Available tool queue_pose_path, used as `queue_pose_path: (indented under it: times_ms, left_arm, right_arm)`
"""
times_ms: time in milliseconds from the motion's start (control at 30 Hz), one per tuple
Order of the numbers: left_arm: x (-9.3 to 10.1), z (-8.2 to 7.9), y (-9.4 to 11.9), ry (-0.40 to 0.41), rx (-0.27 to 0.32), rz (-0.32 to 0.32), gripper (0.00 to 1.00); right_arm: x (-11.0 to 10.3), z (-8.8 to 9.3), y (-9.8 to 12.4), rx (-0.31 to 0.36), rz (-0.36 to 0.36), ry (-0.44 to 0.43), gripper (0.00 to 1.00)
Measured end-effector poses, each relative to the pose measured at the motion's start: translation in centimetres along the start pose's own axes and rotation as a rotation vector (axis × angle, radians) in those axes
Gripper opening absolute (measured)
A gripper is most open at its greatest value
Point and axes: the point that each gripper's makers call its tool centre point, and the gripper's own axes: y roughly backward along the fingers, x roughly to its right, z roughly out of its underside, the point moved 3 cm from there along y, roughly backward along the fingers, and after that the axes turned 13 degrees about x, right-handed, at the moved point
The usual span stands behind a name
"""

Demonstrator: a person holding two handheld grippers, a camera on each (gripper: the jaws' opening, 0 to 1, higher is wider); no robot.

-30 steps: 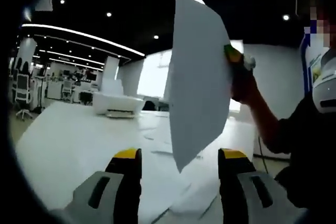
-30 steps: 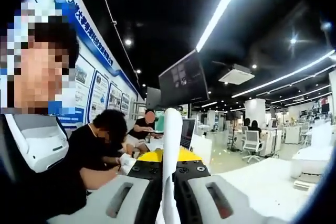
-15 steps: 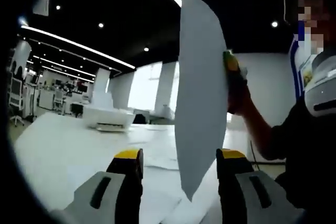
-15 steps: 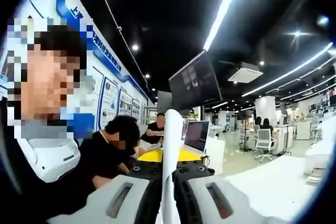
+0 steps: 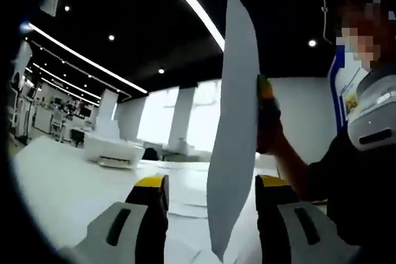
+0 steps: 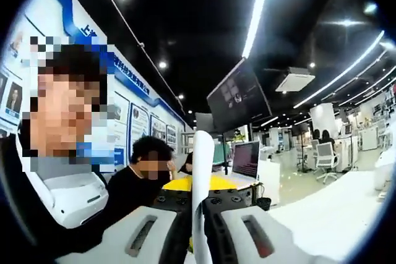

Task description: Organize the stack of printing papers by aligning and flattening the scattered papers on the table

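Open-plan office: hanging monitor [image 6: 238,98] centre frame, laptop [image 6: 245,160] below it, office chairs [image 6: 325,159] far right, printer [image 5: 111,151] on white table [image 5: 55,183] at left, linear ceiling lights [image 6: 255,10].

A white sheet of paper [image 5: 234,134] hangs upright in the air, slightly curved, seen nearly edge-on [image 6: 201,196] in the right gripper view. More white sheets [image 5: 185,193] lie scattered flat on the white table [image 5: 55,183].
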Motion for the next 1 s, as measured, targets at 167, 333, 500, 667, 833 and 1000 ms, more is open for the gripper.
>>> queue_pose_path:
  times_ms: [167,333,500,667,833,1000]
  left_arm:
    - [-0.2,-0.4,-0.3,0.009,0.02,0.001,0.56]
    - [-0.1,-0.5,-0.4,0.023,0.032,0.008,0.48]
    - [0.0,-0.1,-0.2,0.059,0.023,0.025,0.26]
    - [0.2,0.1,-0.1,0.134,0.026,0.036,0.06]
    - [0.0,0.4,0.3,0.171,-0.003,0.034,0.05]
    - [0.4,0.7,0.4,0.204,-0.027,0.047,0.05]
  right_arm:
    - [0.1,0.6,-0.2,0.022,-0.007,-0.068,0.0]
    - [0.4,1.9,-0.2,0.004,0.002,-0.099,0.0]
    - [0.9,2.7,-0.2,-0.005,0.018,-0.115,0.0]
    - [1.8,3.4,0.2,-0.015,0.046,-0.12,0.0]
    - [3.5,3.7,1.1,-0.053,0.118,-0.008,0.03]
    - [4.5,3.6,1.6,-0.065,0.157,0.037,0.04]
